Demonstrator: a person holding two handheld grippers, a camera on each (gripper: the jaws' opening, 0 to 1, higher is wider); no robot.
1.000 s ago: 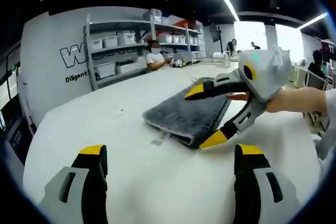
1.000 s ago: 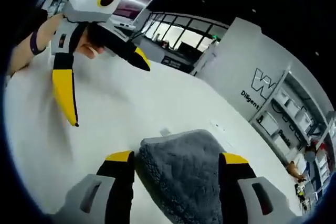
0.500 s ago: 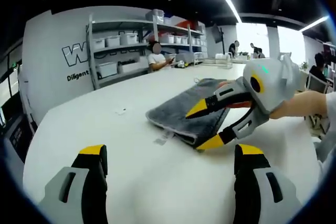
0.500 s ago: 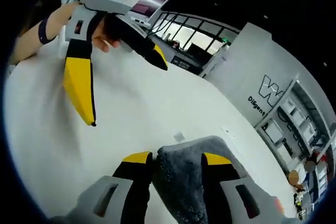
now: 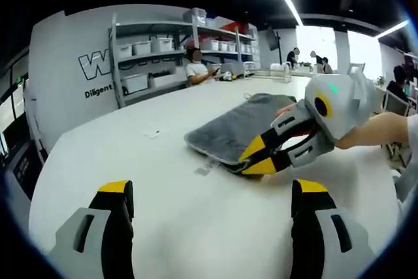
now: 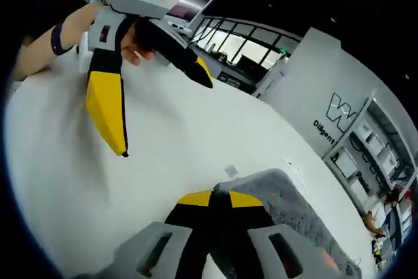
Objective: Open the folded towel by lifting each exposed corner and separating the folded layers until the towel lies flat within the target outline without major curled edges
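Note:
A folded grey towel (image 5: 241, 124) lies on the white table (image 5: 98, 155). In the left gripper view my right gripper (image 5: 257, 157) comes in from the right, held by a hand, its yellow tips pinched on the towel's near corner. The right gripper view shows the same grip: my right gripper (image 6: 219, 199) is shut on the edge of the towel (image 6: 297, 202). My left gripper (image 5: 212, 191) hangs open over bare table, short of the towel, with nothing between its fingers. From the right gripper view, the left gripper (image 6: 167, 119) appears up left with its jaws spread wide.
Shelves with white bins (image 5: 150, 57) stand along the far wall. A person (image 5: 194, 70) sits behind the table, and others stand further back. A small white scrap (image 5: 151, 134) lies on the table left of the towel. A sleeve (image 5: 408, 129) is at the right edge.
My right gripper's jaws, open around the towel's corner a second ago, have closed on it. The left gripper has stayed open and nearly still.

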